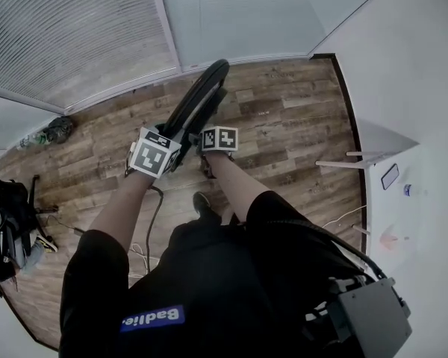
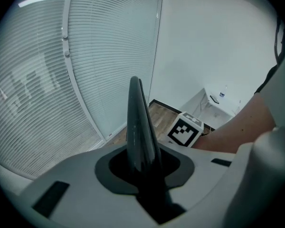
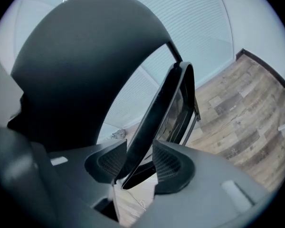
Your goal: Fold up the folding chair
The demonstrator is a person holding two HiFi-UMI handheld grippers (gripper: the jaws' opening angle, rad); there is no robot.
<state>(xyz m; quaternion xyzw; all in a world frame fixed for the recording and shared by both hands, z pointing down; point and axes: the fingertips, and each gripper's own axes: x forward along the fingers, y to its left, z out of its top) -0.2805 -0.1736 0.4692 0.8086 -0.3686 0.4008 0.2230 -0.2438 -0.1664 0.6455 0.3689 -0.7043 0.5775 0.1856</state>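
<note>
The black folding chair (image 1: pixel 199 100) stands folded flat and upright on the wood floor just in front of me. My left gripper (image 1: pixel 163 142) is shut on the chair's thin dark edge (image 2: pixel 138 122), which rises straight out of the left gripper (image 2: pixel 143 164). My right gripper (image 1: pixel 211 142) sits close beside it on the chair's right side. In the right gripper view a black frame bar (image 3: pixel 160 109) runs between the two ribbed pads (image 3: pixel 167 161) of the right gripper (image 3: pixel 138 161), and they close on it. A broad dark chair panel (image 3: pixel 85 56) fills the upper left there.
Glass walls with white blinds (image 1: pixel 75 28) run behind the chair. A white wall and a small white table (image 1: pixel 373 159) are at the right. Bags and cables (image 1: pixel 15 215) lie at the left, and a dark bundle (image 1: pixel 57 130) lies by the blinds.
</note>
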